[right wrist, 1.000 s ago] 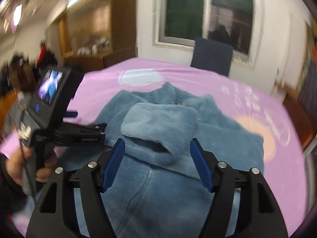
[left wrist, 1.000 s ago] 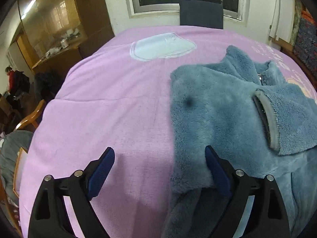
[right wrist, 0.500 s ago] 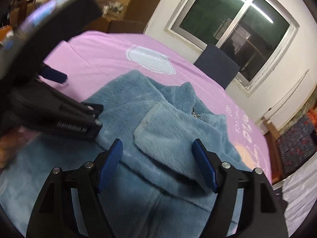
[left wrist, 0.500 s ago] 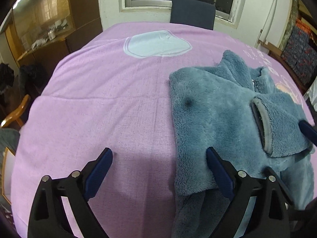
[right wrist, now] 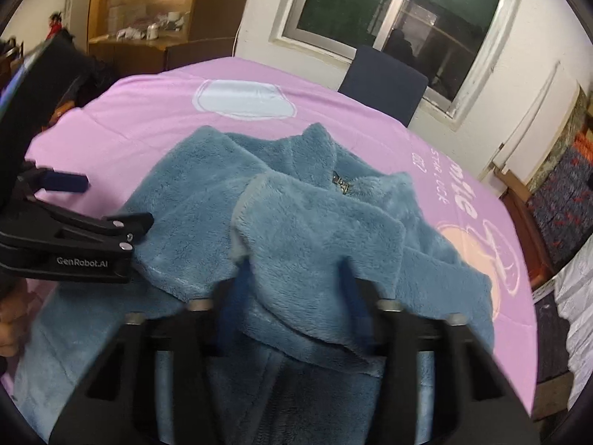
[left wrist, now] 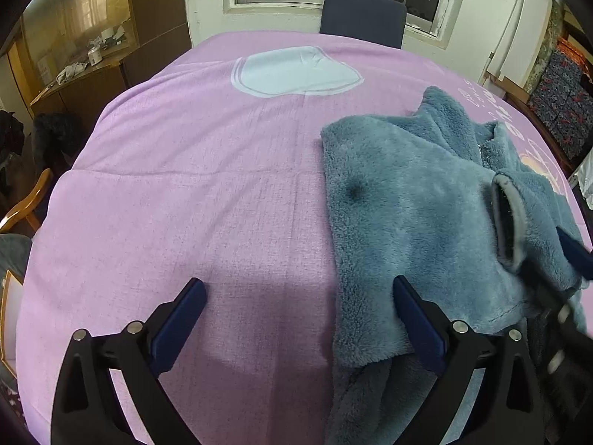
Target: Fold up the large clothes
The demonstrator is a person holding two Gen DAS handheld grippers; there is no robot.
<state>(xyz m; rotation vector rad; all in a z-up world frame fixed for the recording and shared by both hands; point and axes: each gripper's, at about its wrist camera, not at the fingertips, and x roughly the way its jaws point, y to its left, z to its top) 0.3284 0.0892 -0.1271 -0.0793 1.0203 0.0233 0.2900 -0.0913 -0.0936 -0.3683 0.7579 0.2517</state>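
Note:
A blue fleece jacket [left wrist: 418, 215] lies on the pink bedspread [left wrist: 207, 193], zip front up, with both sleeves folded across its chest. My left gripper [left wrist: 296, 319] is open and empty, low over the jacket's left edge; its right finger [left wrist: 415, 319] rests on the fleece. In the right wrist view my right gripper [right wrist: 292, 278] straddles the folded sleeve [right wrist: 318, 237] near its cuff, with the blurred jaws still apart and the fleece bunched between them. The left gripper [right wrist: 74, 200] shows at that view's left side.
A dark blue chair [left wrist: 361, 15] stands at the bed's far end under a window. A wooden cabinet [left wrist: 74, 44] is at the far left, and a wooden chair arm [left wrist: 26, 200] is by the bed's left edge. Patterned bedding [right wrist: 563, 200] is stacked at the right.
My right gripper has moved forward and down onto the folded sleeve, and its jaws have narrowed around the fleece. My left gripper has stayed low at the jacket's left edge.

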